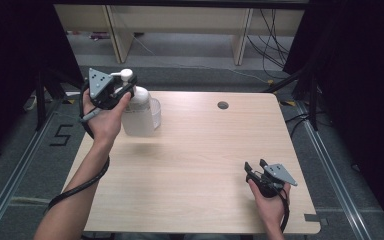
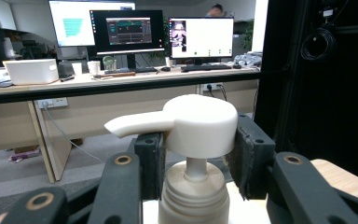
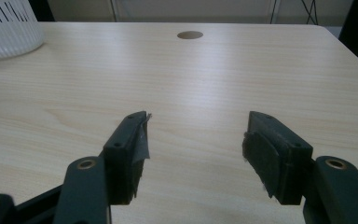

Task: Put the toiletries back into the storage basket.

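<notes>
A white pump bottle (image 1: 141, 114) stands upright at the back left of the wooden table (image 1: 200, 165). My left gripper (image 1: 130, 89) is shut on its pump head. In the left gripper view the jaws press on both sides of the pump head (image 2: 200, 122), and my left gripper (image 2: 199, 140) has the spout pointing left over one jaw. My right gripper (image 1: 256, 166) rests low near the front right corner, open, with nothing between its fingers. The right gripper view shows my right gripper (image 3: 196, 140) over bare wood, with the bottle's lower part (image 3: 7, 28) far off at top left.
A round cable hole (image 1: 223, 105) sits in the table near the back edge, also seen as a cable hole (image 3: 189, 35). Wooden desk legs (image 1: 117, 35) and cables lie on the floor beyond the table. Dark curtains flank both sides.
</notes>
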Tool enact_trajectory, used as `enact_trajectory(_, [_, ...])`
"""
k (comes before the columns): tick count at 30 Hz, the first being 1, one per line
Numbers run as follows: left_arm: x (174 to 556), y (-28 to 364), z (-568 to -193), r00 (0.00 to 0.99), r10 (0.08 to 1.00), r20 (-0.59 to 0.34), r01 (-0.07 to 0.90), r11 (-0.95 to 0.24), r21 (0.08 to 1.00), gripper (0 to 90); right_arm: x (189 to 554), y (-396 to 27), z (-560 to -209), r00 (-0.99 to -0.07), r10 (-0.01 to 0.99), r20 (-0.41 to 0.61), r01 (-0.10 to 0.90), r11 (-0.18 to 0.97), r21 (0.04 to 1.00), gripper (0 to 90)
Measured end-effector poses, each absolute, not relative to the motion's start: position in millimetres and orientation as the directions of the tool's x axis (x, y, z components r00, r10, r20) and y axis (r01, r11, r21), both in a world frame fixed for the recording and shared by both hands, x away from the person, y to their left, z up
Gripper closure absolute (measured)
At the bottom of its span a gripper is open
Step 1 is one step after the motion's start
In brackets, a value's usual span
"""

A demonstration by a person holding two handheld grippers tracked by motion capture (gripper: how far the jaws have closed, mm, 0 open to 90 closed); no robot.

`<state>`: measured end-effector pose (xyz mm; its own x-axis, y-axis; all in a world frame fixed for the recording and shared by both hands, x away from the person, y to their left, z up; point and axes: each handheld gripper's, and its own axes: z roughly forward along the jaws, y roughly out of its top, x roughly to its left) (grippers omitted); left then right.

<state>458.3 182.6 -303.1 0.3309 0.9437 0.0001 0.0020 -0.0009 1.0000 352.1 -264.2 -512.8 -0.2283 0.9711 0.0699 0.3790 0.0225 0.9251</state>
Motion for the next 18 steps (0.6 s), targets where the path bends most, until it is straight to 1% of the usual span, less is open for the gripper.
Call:
enact_trajectory(3, [461.3, 181.6, -301.2, 0.332, 0.943, 0.0, 0.0, 0.0, 1.0, 59.0, 353.7, -265.6, -513.9, -0.255, 0.964, 0.076, 0.365, 0.023, 0.931, 40.0])
enact_trajectory(5, [462.0, 181.5, -300.8, 0.332, 0.943, 0.0, 0.0, 0.0, 1.0, 59.0, 353.6, -265.6, -513.8, -0.256, 0.963, 0.079, 0.366, 0.021, 0.93, 40.1])
enact_trajectory(7, [463.3, 181.1, -300.3, 0.331, 0.944, -0.002, 0.0, 0.003, 1.0, 59.0, 353.6, -265.6, -513.9, -0.256, 0.964, 0.077, 0.365, 0.023, 0.931, 40.0])
enact_trajectory(10, [464.9, 181.4, -299.6, 0.33, 0.944, -0.003, 0.0, 0.003, 1.0, 59.0, 352.6, -265.0, -513.1, -0.229, 0.971, 0.065, 0.375, 0.026, 0.927, 40.0])
enact_trajectory(18, [469.7, 182.0, -298.2, 0.323, 0.946, 0.004, -0.003, -0.004, 1.0, 59.0, 353.2, -264.5, -513.8, -0.232, 0.97, 0.069, 0.366, 0.021, 0.931, 40.0])
